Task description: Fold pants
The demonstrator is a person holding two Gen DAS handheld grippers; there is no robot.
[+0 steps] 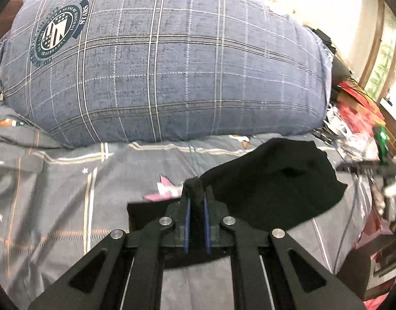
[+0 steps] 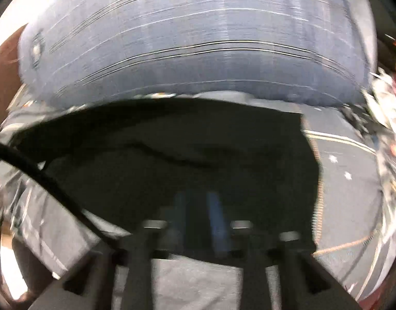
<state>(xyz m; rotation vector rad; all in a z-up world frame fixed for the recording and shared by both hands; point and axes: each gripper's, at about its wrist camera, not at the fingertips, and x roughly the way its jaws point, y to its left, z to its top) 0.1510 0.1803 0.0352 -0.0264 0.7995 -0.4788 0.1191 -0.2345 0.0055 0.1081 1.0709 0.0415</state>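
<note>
1. Bedding in grey with stars and stripes covers the bed, and a big plaid pillow sits behind.
2. Black pants hang lifted above the sheet, one bunched edge pinched tight in the left claw.
3. Right claw is blurred; its blue pads look close together with dark cloth at them, but I cannot tell for certain.
4. Risk: the thin pinch could slip mid-swing, dropping the cloth crumpled or dragging it onto the clutter beside the bed.
</note>
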